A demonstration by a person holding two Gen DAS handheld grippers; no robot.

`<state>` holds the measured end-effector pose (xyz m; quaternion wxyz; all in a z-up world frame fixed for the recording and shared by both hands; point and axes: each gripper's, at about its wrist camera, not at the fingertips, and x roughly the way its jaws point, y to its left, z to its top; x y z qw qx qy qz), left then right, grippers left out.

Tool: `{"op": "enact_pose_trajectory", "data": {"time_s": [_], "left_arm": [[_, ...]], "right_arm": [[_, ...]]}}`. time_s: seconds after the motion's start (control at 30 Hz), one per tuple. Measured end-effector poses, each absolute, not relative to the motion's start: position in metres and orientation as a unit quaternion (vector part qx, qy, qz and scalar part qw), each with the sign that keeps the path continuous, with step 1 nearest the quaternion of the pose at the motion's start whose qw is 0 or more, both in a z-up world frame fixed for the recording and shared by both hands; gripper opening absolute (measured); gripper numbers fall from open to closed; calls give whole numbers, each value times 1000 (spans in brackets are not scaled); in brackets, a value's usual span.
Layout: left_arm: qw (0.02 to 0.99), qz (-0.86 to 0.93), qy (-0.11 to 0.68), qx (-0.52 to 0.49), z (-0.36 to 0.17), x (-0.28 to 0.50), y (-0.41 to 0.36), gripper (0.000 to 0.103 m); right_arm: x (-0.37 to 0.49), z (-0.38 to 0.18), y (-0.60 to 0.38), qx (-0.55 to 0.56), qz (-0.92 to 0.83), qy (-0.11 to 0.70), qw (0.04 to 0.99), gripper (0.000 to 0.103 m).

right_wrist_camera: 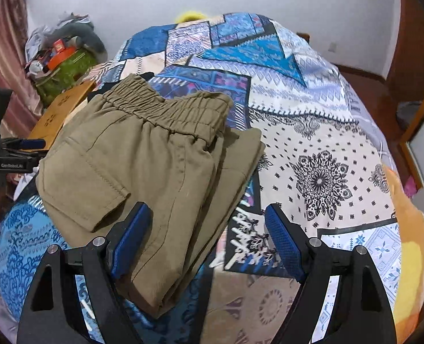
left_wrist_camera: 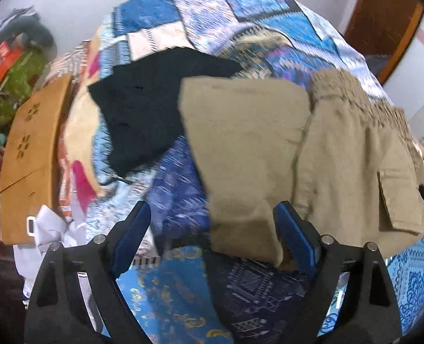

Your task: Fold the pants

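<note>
Both grippers are hanging wide-jawed over the bed, gripping nothing. Left gripper (left_wrist_camera: 212,238) is hovering above the folded leg end of the khaki pants (left_wrist_camera: 269,149); right gripper (right_wrist_camera: 207,240) is straddling their near corner. Pants are lying folded on the patchwork bedspread (right_wrist_camera: 312,149), beside a black garment (left_wrist_camera: 143,109).
</note>
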<state>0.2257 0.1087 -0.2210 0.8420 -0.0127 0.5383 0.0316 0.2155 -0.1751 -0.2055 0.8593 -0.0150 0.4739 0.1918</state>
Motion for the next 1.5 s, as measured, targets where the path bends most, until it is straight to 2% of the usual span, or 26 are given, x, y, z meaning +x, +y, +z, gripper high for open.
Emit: {"op": "enact_pose_trajectory", "data": {"time_s": [0.17,0.27,0.47,0.57,0.67,0.83,1.1,1.23,1.3,1.37,1.5], "left_arm": [[859,19,510,-41,-194,219,125,90],[863,-5,505,-21,-190,216,117,90],[833,-5,552,45,-232,214,102,91],[836,-4,548,27,-235,205,114,91],[832,10,552,57,-236,201,122,90],[835,44,541,90,-227,203,133,90],[867,31,497,6,-186,230,144,90],[874,2,486,-10,-180,254,132,97],[869,-4,494,-17,-186,264,129,97],[860,-9,510,-27,-201,275,130,97],[840,-21,540,-49,-230,288,134,97]], "right_arm": [[215,-185,-176,-2,194,455,869,75],[212,-173,-170,16,209,436,875,74],[212,-186,-141,-23,230,453,861,53],[206,-193,-138,-51,226,451,862,53],[202,-190,-144,-53,220,452,863,52],[203,-192,-171,-30,203,469,859,52],[211,-177,-202,18,183,472,862,53],[225,-174,-199,33,189,468,863,53],[234,-178,-196,46,188,475,858,68],[240,-187,-192,60,190,484,852,74],[252,-209,-185,81,199,516,829,74]]}}
